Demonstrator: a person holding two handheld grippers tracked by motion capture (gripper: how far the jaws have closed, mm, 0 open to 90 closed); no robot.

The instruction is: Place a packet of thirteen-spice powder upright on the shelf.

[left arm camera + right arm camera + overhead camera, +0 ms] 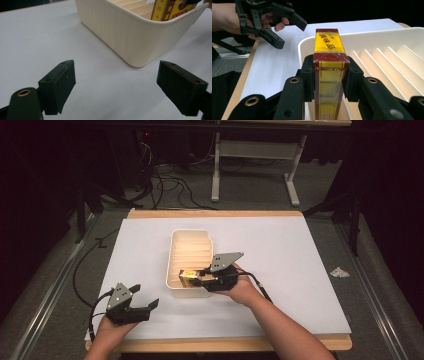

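Right now the right gripper (329,82) is clamping a red and yellow box (328,62) between its two black jaws, which are pressing on the narrow sides of the carton just below its top. In the high view, near the middle of the frame, the same box (188,278) is sitting at the near end of the cream slotted tray (175,251), with the right gripper (201,279) reaching in from the right. The box is standing upright, barcode side facing the camera that rides on the gripper, probably because the tray's ribs form narrow slots that take a carton only on edge. Gripping it high up is leaving the lower part free to slide down between the ribs.

At the lower left of the high view the left gripper (149,303) is hovering over the white table sheet (300,270), well apart from the tray. Its jaws are standing wide open with nothing between them; in its own view they are framing the tray's rounded corner (140,47), seemingly waiting clear of the work. The box (172,10) is peeking over the rim at the upper right of that view.
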